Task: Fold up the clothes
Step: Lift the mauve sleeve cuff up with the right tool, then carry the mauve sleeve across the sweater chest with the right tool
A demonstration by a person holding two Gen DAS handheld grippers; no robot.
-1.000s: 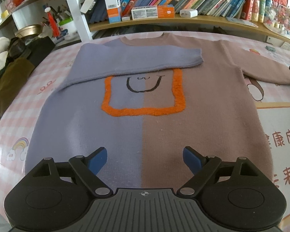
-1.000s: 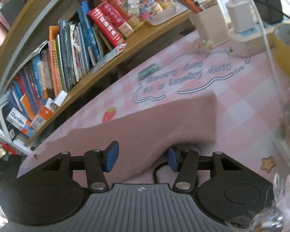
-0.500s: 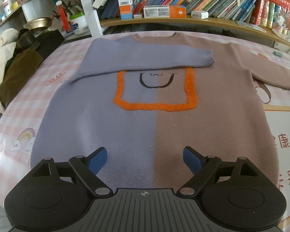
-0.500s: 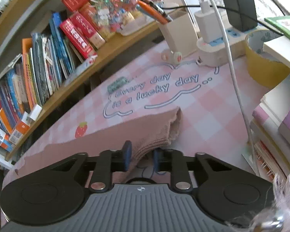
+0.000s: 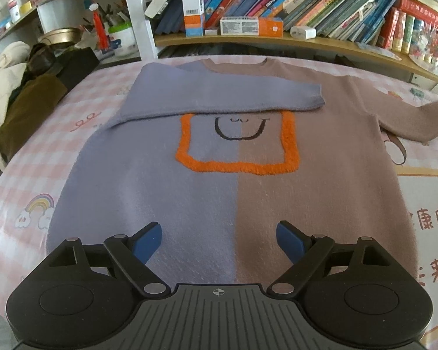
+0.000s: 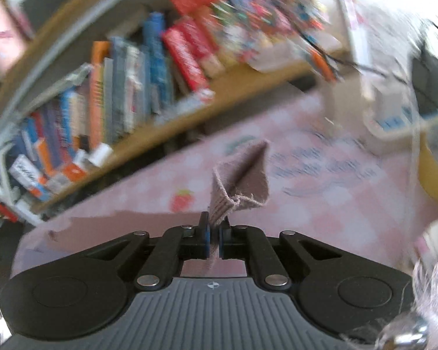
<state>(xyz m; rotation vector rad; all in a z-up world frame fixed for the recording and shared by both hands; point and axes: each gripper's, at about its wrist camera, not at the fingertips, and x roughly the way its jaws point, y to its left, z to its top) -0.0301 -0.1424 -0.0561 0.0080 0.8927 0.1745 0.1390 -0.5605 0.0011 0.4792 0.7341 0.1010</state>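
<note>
A two-tone sweater (image 5: 219, 157), lilac on its left half and brown on its right, lies flat on a pink checked tablecloth (image 5: 38, 157) before a crowded bookshelf (image 5: 306, 5). From the left wrist view the whole garment shows: the lilac sleeve (image 5: 219, 96) is folded across the chest above an orange-outlined square with a drawn smile, while the brown sleeve (image 5: 417, 119) runs out to the right and rises off the cloth, its end cut off by the frame edge. The left gripper (image 5: 219, 242) hovers above the near hem with its blue pads spread wide and nothing between them.

The right wrist view supplies what the first cannot: the right gripper (image 6: 214, 240) is clamped tight on the brown sleeve's ribbed cuff (image 6: 239, 183), which bunches up and stands in a peak beyond the fingertips, clear of the tablecloth. The sweater's body appears there only as a brown strip at the left, partly behind the gripper.

That view is badly smeared. Book spines, a strawberry print (image 6: 182, 199) and blue lettering on the cloth blur past reading, and the clutter at far right cannot be made out. A heap of dark and cream clothes (image 5: 20, 93) sits at the table's far left edge.
</note>
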